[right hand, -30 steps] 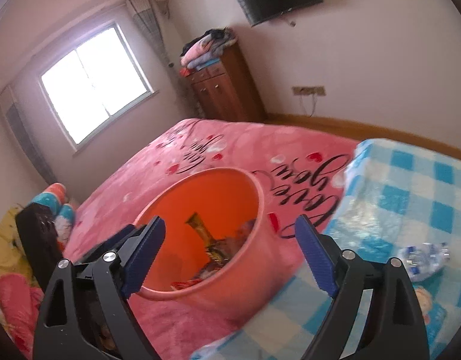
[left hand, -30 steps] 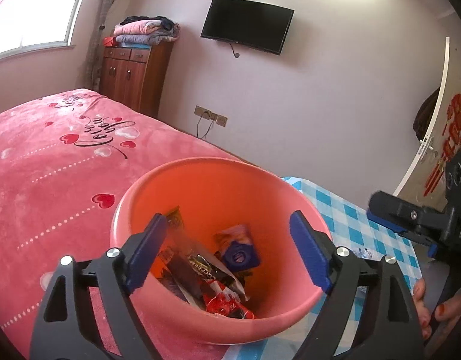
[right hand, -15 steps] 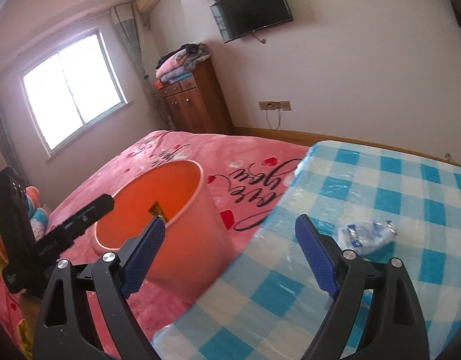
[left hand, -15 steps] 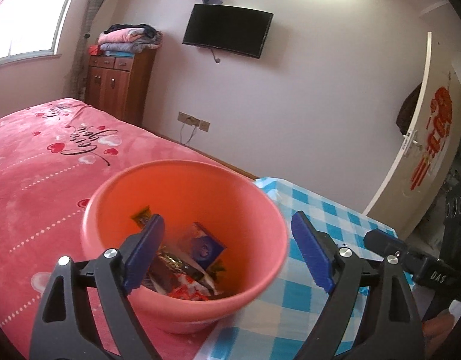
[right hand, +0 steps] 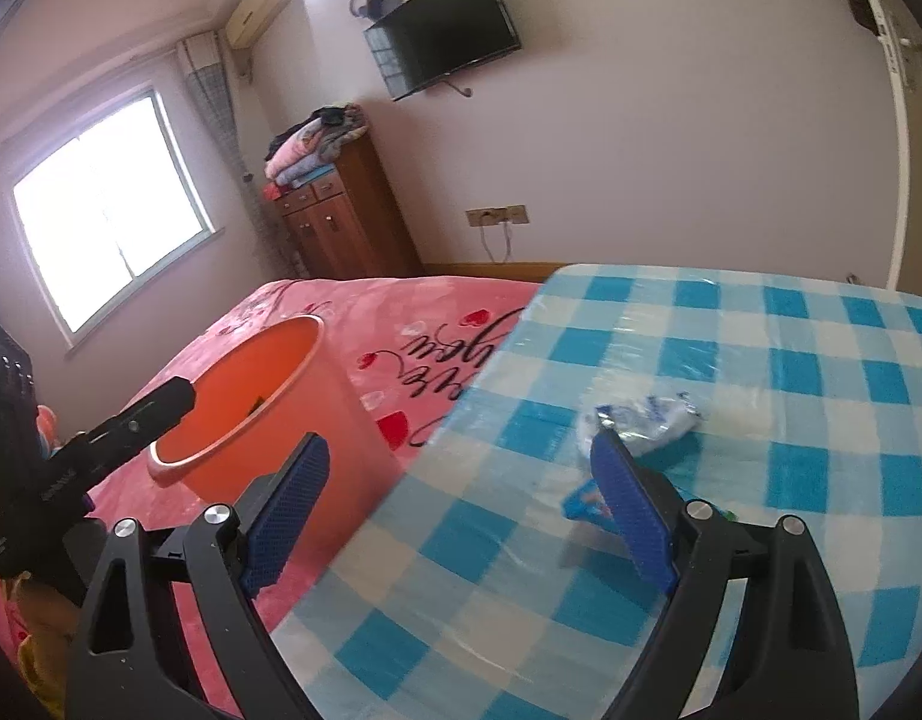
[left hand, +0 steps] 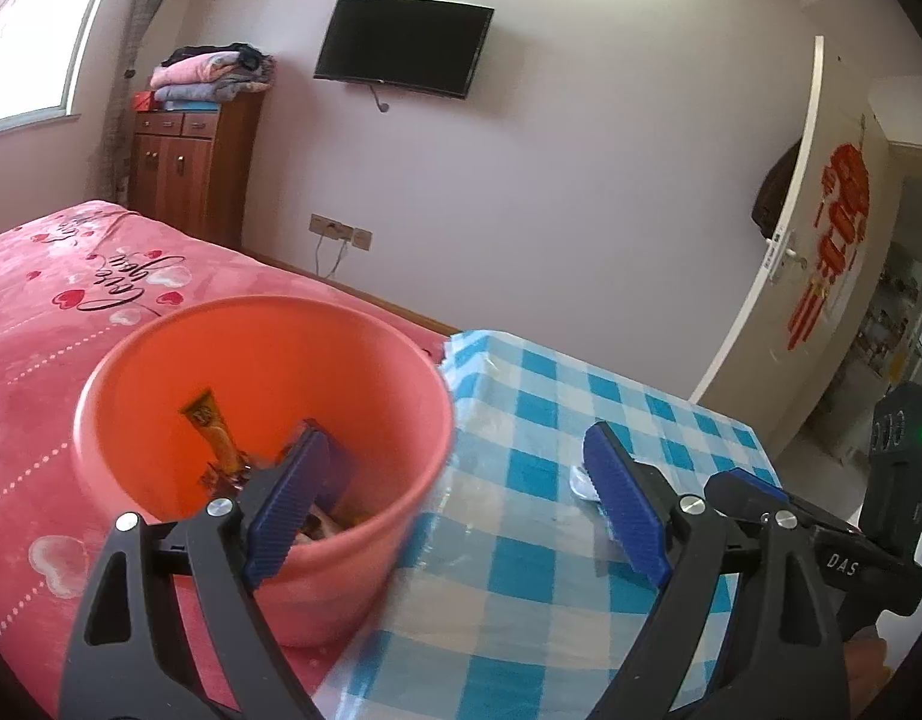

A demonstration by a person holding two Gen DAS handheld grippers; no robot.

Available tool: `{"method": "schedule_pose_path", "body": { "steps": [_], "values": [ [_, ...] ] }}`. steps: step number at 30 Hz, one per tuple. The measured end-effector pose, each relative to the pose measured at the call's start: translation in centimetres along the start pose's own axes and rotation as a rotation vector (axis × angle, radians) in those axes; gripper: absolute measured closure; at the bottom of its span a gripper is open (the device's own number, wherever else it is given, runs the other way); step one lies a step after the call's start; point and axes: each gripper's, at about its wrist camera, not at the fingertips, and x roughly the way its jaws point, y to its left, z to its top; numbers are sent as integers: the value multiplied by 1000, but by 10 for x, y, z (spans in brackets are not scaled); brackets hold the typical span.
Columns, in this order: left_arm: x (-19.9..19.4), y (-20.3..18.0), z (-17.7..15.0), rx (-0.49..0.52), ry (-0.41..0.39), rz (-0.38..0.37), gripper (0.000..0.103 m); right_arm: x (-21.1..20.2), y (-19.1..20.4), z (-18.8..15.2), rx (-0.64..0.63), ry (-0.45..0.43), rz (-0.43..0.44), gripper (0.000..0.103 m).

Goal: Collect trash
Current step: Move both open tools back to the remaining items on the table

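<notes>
Left claw [left hand: 455,504] wide, empty; right claw [right hand: 461,507] opening, empty, partly hiding crumpled wrapper [right hand: 643,417].

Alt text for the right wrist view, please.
The right gripper, fingers opening and empty, points at a crumpled white-and-blue wrapper on a blue checked tablecloth. An orange bucket stands left on a pink bedspread.
</notes>
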Motion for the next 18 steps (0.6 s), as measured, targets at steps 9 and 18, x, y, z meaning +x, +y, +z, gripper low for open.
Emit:
{"method": "schedule_pose_path", "body": {
  "steps": [9,18],
  "values": [
    [4,-33,-14,36,35,-43,11,-23,-29,-11,38,-33,-40,8],
    [15,-67,-27,78,68,-68,11,-40,-58,-23,48,-64,-98,8]
  ]
}}
